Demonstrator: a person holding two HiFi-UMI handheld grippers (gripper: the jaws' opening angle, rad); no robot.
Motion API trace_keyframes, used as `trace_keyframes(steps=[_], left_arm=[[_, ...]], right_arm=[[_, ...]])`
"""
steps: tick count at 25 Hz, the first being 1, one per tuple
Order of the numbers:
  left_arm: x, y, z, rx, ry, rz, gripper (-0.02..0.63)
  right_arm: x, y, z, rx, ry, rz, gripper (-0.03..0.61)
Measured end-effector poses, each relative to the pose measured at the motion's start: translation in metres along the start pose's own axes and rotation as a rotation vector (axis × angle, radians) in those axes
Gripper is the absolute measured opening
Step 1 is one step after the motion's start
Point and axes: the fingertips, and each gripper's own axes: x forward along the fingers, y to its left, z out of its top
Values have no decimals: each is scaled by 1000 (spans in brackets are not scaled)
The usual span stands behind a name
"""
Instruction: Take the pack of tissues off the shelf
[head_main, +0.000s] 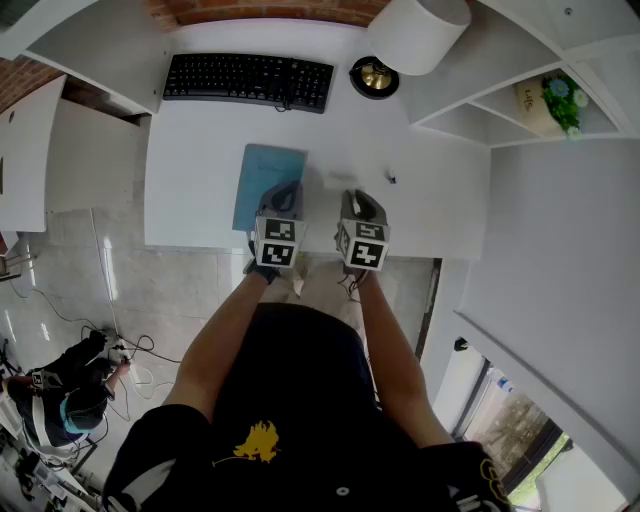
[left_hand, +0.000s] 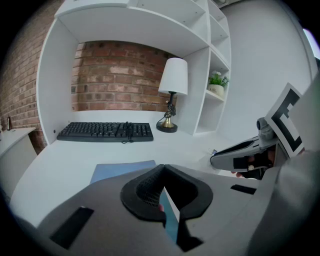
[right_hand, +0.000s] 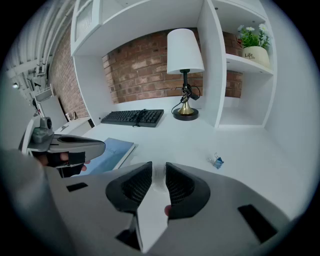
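Grippers hover at the desk's (head_main: 200, 150) front edge: left gripper (left_hand: 161, 167) clenched empty, right gripper (right_hand: 158, 167) parted, empty. Just beyond lies what seems the pack (head_main: 341, 181), off the shelf (right_hand: 238, 60): pale, likely light, soft, slippery; pinch across its middle.

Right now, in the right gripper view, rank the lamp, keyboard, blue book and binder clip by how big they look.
1. Lamp, clearly the largest.
2. Blue book and keyboard: they look about alike. The book lies nearer the camera, so I won't rank one over the other.
3. Binder clip, the smallest by far.
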Motion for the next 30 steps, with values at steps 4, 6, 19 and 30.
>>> trace_keyframes(steps=[4,6,19,30], left_arm=[[0,1,3,6,-4,0,17],[-1,1,3,5,-4,-1,17],[-8,2,6,12,-10,1,17],[-11,-3,5,21,-10,-7,17]], right_arm=[[1,0,1,-13,3,-5,80],[0,1,2,-24,4,-8,105],[-9,0,5,-45,13,-15,184],[-13,1,10,-48,-15,-16,130]])
